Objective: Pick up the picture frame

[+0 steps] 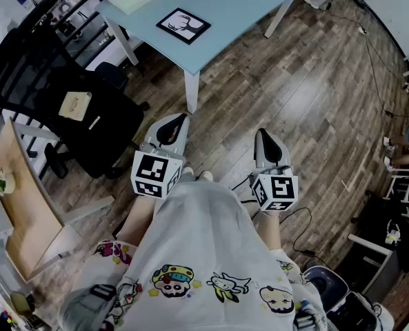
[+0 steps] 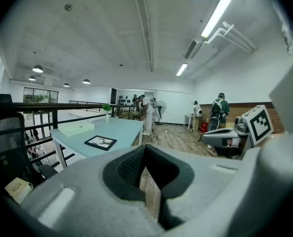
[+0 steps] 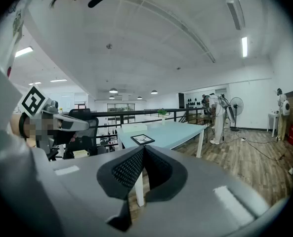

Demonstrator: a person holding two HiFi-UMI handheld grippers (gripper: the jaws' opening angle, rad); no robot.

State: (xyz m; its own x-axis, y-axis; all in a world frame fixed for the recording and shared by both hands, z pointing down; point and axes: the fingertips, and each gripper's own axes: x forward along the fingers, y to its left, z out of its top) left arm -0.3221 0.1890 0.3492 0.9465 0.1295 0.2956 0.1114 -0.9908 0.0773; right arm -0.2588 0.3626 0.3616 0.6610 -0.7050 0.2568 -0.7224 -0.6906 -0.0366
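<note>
The picture frame (image 1: 183, 25) lies flat on a light blue table (image 1: 245, 9), near its front corner and well apart from both grippers. The table stands on a wood floor (image 1: 301, 95) in a big room, with a black chair (image 1: 49, 81) beside it. The frame is black, with a white picture inside. The dark drawing on it is too small to make out. The left gripper (image 1: 180, 118) and the right gripper (image 1: 262, 135) are both closed tight and hold nothing.

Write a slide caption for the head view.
Shut and empty, the left gripper and right gripper face the picture frame on the blue table.
</note>
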